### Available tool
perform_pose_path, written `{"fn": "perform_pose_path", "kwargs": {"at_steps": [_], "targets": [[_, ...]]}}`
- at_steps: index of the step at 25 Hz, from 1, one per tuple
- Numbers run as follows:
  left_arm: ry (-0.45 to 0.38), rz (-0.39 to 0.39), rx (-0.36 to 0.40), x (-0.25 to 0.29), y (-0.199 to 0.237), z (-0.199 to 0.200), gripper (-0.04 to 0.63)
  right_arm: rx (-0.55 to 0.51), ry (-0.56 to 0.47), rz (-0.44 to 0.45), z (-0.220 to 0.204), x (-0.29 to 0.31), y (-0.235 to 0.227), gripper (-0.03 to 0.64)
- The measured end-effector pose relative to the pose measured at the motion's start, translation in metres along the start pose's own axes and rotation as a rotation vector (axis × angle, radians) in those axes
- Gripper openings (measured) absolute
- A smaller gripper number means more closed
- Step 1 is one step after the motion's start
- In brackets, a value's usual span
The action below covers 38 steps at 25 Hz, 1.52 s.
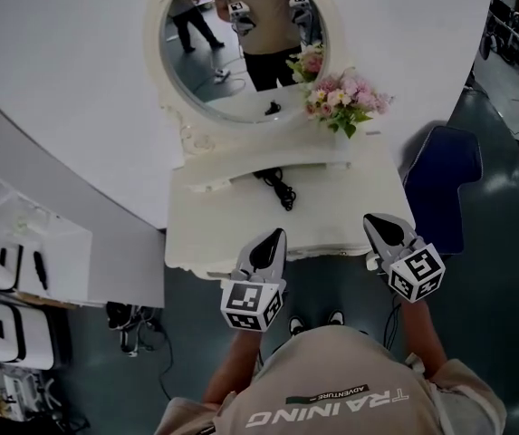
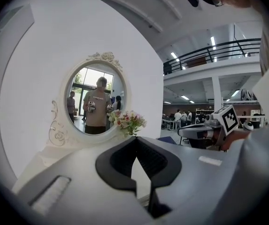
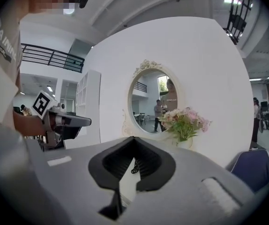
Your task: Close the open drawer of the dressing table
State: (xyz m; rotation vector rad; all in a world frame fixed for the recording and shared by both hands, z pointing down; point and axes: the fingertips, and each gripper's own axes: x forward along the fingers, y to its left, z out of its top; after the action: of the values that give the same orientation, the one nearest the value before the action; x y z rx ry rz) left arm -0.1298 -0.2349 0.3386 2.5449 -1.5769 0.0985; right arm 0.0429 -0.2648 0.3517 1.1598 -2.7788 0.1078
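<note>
— Near the front edge of the dressing table (image 1: 232, 229), how much room is there?
— Both grippers are at that edge. The left gripper (image 1: 275, 236) reaches with its tip over the top, and the right gripper (image 1: 374, 220) does the same further right. Between them the edge is free. Below it the grey floor (image 1: 331, 284) is open toward the person.
— And at the sides?
— On the right a blue chair (image 1: 445, 184) stands just beside the table. On the left a white shelf (image 1: 33, 243) is well apart. On the far side the table meets the wall (image 1: 60, 89), under the oval mirror (image 1: 232, 62).
— Which way does the table lie?
— Its long axis goes left to right, and the front faces near, to the person. From above I cannot separate the drawer from the edge of the top.
— The jaws?
— Both pairs are closed, tips touching, nothing held. Flowers (image 1: 345, 98) stand far right on the top, and a black cable (image 1: 279, 187) lies in the middle.
</note>
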Motion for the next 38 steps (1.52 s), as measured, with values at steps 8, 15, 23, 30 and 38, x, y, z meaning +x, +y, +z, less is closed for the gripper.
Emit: {"fn": "perform_pose_path", "kwargs": {"at_steps": [8, 15, 23, 30, 38], "targets": [[-0.016, 0.005, 0.058, -0.01, 0.002, 0.012, 0.018, -0.069, -0.054, 0.007, 0.027, -0.01, 0.021, 0.003], [-0.04, 0.045, 0.057, -0.019, 0.012, 0.017, 0.018, -0.014, -0.088, 0.004, 0.03, -0.018, 0.037, 0.002], [-0.038, 0.011, 0.086, -0.019, -0.001, 0.018, 0.018, -0.057, -0.082, -0.02, 0.03, -0.028, 0.039, 0.002], [-0.006, -0.008, 0.066, -0.019, -0.005, 0.007, 0.018, -0.044, -0.066, -0.031, 0.021, -0.035, 0.037, 0.002], [-0.003, -0.012, 0.059, -0.023, -0.003, 0.003, 0.018, -0.052, -0.061, -0.029, 0.017, -0.032, 0.038, 0.002]]}}
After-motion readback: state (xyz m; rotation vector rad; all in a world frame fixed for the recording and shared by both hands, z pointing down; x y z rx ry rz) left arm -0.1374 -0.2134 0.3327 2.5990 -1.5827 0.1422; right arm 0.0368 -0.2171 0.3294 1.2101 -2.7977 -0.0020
